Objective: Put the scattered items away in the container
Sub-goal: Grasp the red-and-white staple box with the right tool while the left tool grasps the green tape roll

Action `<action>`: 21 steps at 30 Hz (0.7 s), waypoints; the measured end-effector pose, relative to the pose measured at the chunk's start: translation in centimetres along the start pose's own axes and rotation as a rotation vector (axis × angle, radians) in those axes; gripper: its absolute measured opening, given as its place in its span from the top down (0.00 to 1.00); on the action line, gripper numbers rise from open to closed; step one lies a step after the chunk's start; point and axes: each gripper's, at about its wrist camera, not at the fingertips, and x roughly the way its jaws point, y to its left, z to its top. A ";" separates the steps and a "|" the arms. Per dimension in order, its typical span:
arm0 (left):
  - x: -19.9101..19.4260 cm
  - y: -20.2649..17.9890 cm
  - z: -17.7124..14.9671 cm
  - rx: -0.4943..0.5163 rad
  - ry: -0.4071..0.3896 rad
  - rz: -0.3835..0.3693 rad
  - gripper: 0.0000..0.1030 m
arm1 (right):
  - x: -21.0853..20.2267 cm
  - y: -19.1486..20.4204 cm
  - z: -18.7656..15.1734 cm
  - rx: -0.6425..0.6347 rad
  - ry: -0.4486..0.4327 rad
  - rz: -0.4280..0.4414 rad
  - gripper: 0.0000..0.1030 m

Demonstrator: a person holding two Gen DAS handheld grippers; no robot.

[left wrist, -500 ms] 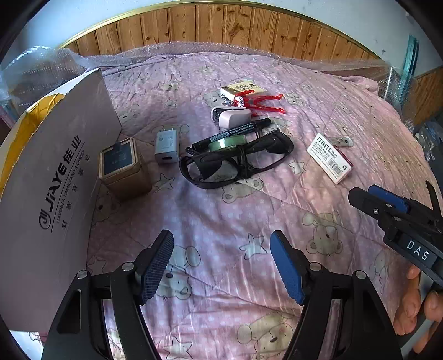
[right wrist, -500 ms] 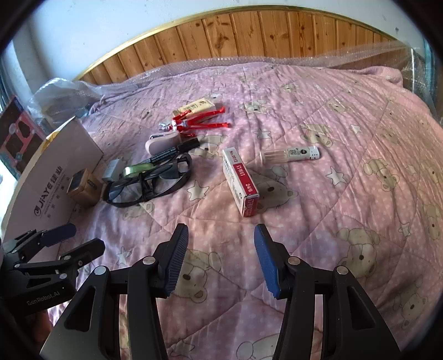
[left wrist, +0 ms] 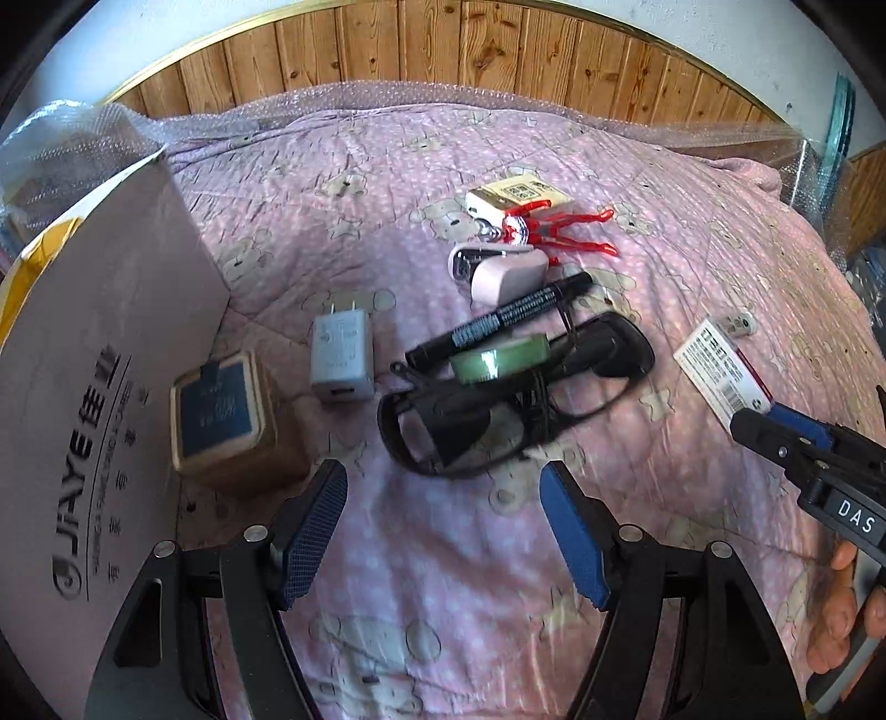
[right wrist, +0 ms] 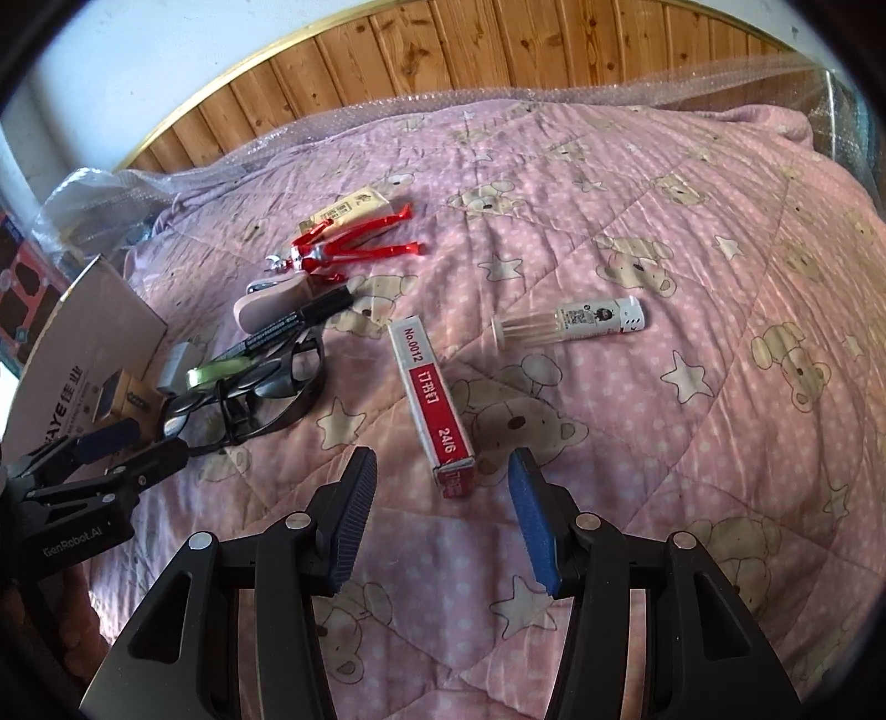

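Note:
On the pink bear quilt lie black glasses (left wrist: 515,399) with a green tape roll (left wrist: 498,359) and a black marker (left wrist: 498,321) across them, a grey charger (left wrist: 340,354), a small tan box (left wrist: 219,412), a pink case (left wrist: 506,274), a red figure (left wrist: 559,227) and a cream box (left wrist: 518,194). My left gripper (left wrist: 443,526) is open just short of the glasses. A red-and-white staple box (right wrist: 434,399) lies just ahead of my open right gripper (right wrist: 440,518). A clear tube (right wrist: 576,321) lies beyond it. The cardboard container (left wrist: 83,354) stands at the left.
A wooden headboard (left wrist: 443,44) and bubble wrap (left wrist: 72,144) border the bed's far side. The right gripper's tip (left wrist: 775,432) and a hand (left wrist: 847,615) show at the left view's right edge. The left gripper (right wrist: 105,454) shows at the right view's left edge.
Both grippers have moved forward: the left one closer to the glasses, the right one closer to the staple box. Both remain open.

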 end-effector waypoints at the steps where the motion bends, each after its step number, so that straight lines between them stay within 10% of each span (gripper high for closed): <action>1: 0.3 -0.1 0.4 0.008 -0.003 0.001 0.29 | 0.3 -0.2 0.2 0.003 0.003 0.001 0.49; 3: 1.1 -0.6 1.2 0.026 -0.010 0.010 0.29 | 1.0 -0.5 0.5 0.012 0.011 0.008 0.51; 5: 2.2 -1.1 1.8 0.042 -0.008 0.008 0.29 | 1.5 -0.8 0.6 0.020 0.023 0.014 0.79; 12: 2.7 -2.1 2.8 0.069 0.008 -0.128 0.39 | 0.7 -0.9 0.8 0.026 0.016 0.048 0.84; 21: 3.0 -2.3 4.2 0.121 -0.061 -0.120 0.41 | 1.4 -1.5 0.7 0.045 0.030 0.076 0.84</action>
